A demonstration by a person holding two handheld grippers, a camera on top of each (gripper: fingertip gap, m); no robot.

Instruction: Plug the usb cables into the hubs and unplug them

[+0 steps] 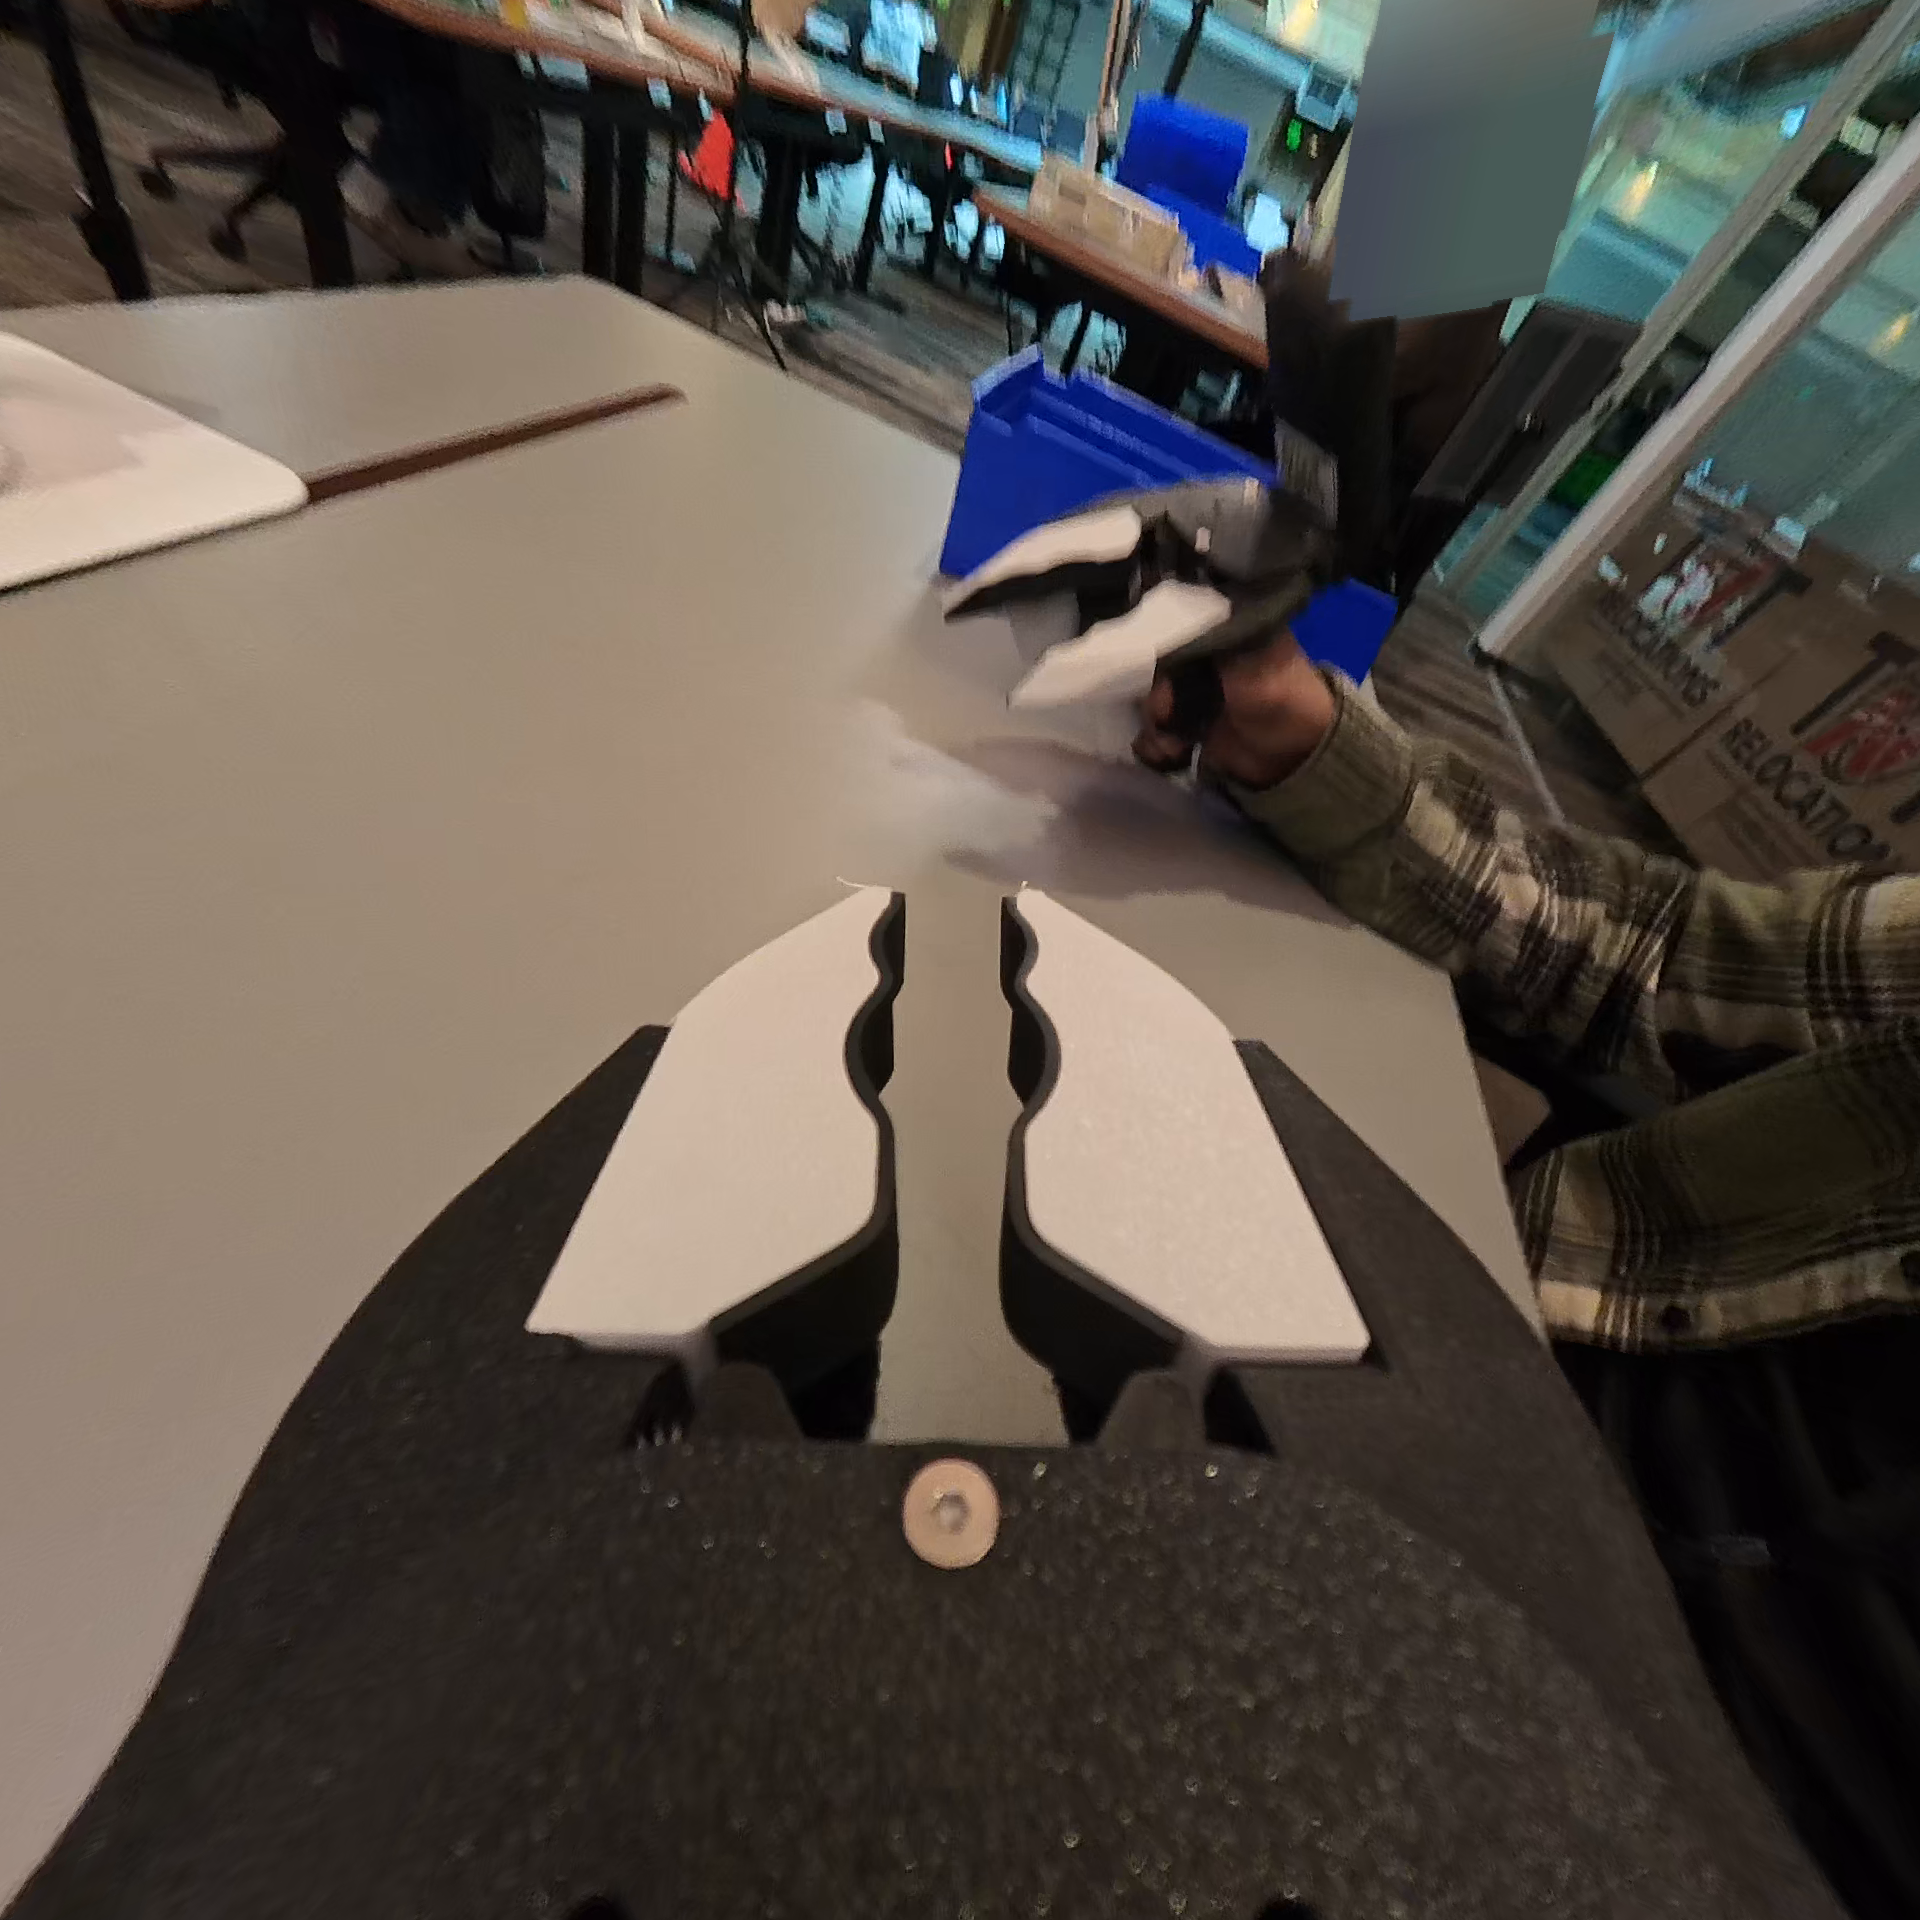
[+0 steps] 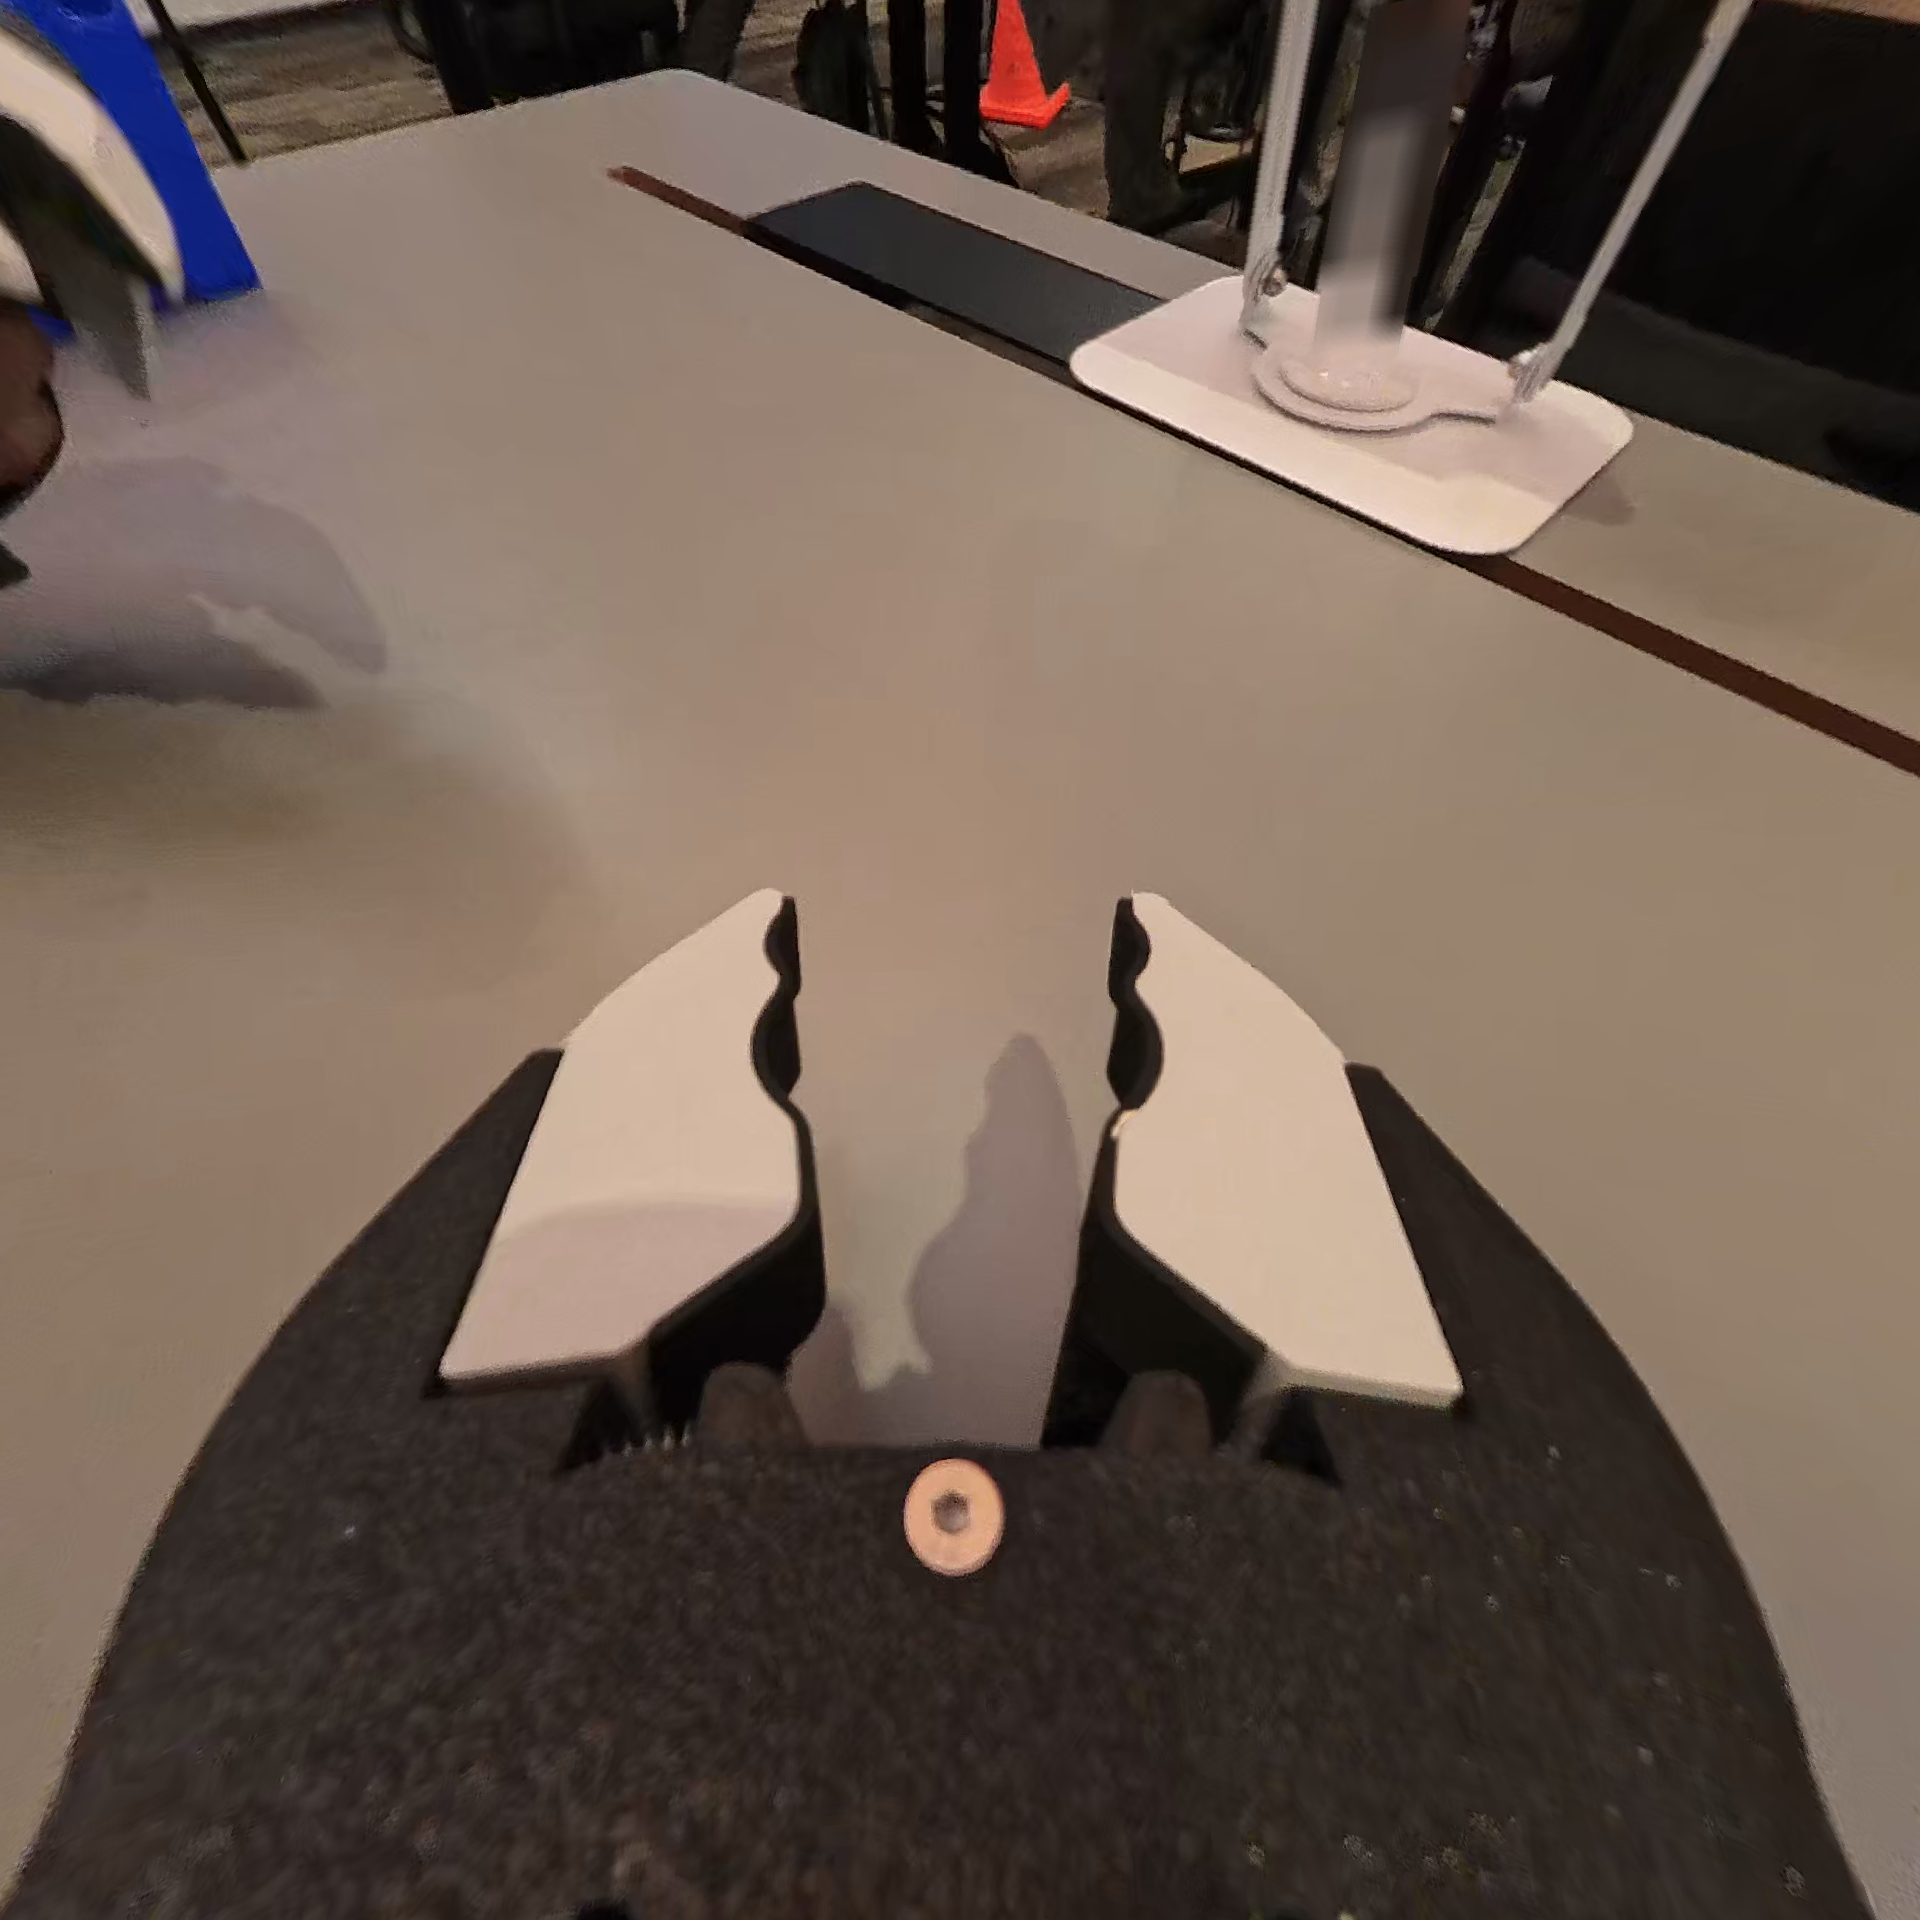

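No USB cable and no hub shows in either view. My left gripper [image 1: 951,899] hovers over the bare grey table [image 1: 468,727], its jaws a narrow gap apart with nothing between them. My right gripper [image 2: 956,904] is open wider and empty, low over the same table [image 2: 935,644]. In the left wrist view the right gripper [image 1: 987,649] shows blurred at the right, held by a hand in a plaid sleeve [image 1: 1558,935]. In the right wrist view a white finger [image 2: 94,177] of the left gripper shows at the left edge.
A blue bin [image 1: 1049,457] stands at the table's far edge, also in the right wrist view [image 2: 177,187]. A white stand base [image 2: 1382,436] with a post, a black flat panel [image 2: 935,260] and a dark seam strip [image 2: 1714,665] lie at the right. Cardboard boxes [image 1: 1766,727] stand on the floor. About 20 centimeters separates my left fingertips from my right.
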